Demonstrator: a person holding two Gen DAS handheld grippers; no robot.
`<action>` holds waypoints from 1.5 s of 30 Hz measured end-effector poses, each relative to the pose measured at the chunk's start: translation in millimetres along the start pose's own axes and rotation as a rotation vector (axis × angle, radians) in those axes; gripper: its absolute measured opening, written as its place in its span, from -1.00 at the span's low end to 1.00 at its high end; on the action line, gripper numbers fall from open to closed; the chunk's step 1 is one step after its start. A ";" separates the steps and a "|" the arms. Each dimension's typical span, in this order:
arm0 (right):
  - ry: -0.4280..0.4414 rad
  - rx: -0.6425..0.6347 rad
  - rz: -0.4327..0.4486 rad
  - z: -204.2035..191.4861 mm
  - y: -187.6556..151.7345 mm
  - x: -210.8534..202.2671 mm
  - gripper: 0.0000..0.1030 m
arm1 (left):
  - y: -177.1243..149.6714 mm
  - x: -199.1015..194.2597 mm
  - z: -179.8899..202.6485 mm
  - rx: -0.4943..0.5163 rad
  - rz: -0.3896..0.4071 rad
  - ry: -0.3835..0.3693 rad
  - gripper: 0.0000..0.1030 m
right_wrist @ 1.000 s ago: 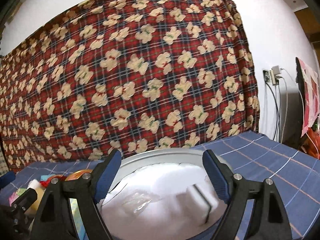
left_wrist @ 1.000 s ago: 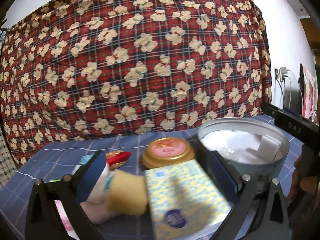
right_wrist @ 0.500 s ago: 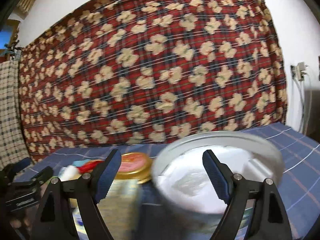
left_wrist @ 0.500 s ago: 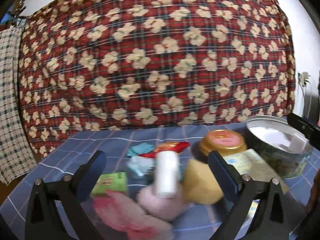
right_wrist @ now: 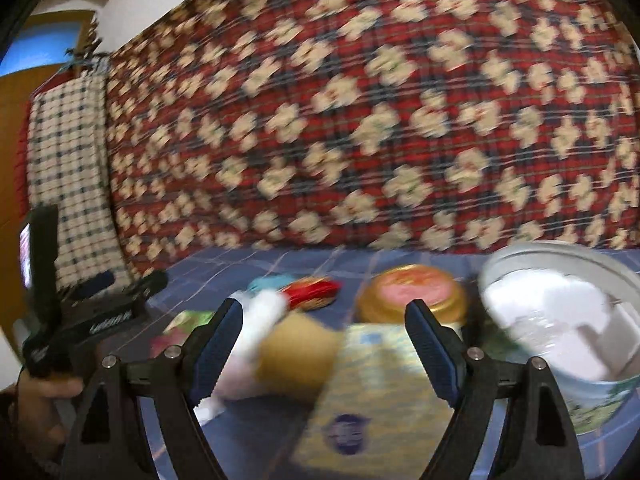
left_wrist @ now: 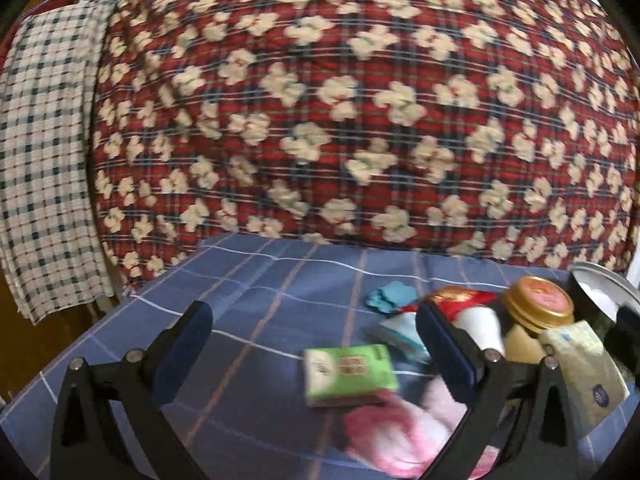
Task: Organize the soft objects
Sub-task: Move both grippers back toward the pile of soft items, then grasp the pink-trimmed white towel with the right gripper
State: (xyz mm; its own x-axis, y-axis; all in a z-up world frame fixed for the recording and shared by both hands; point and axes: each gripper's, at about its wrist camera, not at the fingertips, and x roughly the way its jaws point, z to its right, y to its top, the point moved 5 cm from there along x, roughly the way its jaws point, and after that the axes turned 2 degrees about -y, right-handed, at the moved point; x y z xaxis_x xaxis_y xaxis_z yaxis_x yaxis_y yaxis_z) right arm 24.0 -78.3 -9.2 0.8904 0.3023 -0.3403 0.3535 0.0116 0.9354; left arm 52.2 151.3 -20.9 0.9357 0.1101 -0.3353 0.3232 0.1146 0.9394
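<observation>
While apart, both grippers [left_wrist: 316,348] [right_wrist: 324,340] empty.

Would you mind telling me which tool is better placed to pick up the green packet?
Probably the left tool: its open jaws already frame the green packet. From the right tool, the packet sits far off to the side, beyond its jaws.

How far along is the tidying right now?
Done: white stuff sits in the metal tub. In hand: nothing; left gripper and right gripper are both open and empty. Left: the green pack, pink cloth, yellow tissue pack, sponge and teal cloth lie loose on the blue cloth.
</observation>
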 end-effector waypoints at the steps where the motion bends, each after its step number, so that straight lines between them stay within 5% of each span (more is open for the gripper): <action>1: 0.026 -0.016 -0.028 -9.5 -3.3 5.0 0.65 | 0.8 0.9 -7.2 -0.011 0.001 0.011 1.00; 10: 0.223 -0.142 -0.241 -91.4 -27.2 47.6 0.65 | 0.7 10.2 -45.1 -0.090 -0.028 0.053 1.00; 15: 0.246 -0.225 -0.313 -119.1 -33.9 67.7 0.35 | -2.5 16.4 -55.0 -0.145 -0.067 0.046 1.00; 20: 0.217 -0.253 -0.509 -126.1 -57.4 99.3 0.24 | -4.3 16.9 -58.1 -0.170 -0.073 0.044 1.00; 25: 0.212 -0.284 -0.523 -120.8 -59.9 96.6 0.09 | -5.9 18.0 -54.1 -0.167 -0.086 0.026 1.00; 27: 0.180 -0.322 -0.506 -118.5 -59.3 92.3 -0.19 | -5.8 17.8 -52.9 -0.163 -0.085 0.024 1.00; 31: 0.271 -0.212 -0.452 -102.5 -49.2 76.9 -0.25 | -5.1 14.6 -54.6 -0.174 -0.067 0.025 1.00; 36: 0.383 -0.102 -0.184 -77.3 -6.7 29.7 -0.25 | -3.5 10.2 -52.2 -0.197 -0.040 -0.017 1.00; 39: 0.269 -0.056 -0.005 -41.7 20.7 1.7 -0.25 | -2.7 9.3 -38.1 -0.181 -0.039 -0.084 1.00; 45: -0.026 -0.089 0.114 13.1 27.6 -14.2 -0.25 | -3.0 7.5 18.2 -0.052 -0.061 -0.177 1.00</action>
State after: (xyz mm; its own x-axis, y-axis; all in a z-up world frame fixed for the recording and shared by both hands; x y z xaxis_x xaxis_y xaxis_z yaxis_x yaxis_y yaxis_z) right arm 24.9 -94.7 20.2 0.9310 0.2815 -0.2322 0.2234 0.0636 0.9727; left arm 60.9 133.8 -24.9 0.9262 -0.0736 -0.3697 0.3769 0.1672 0.9110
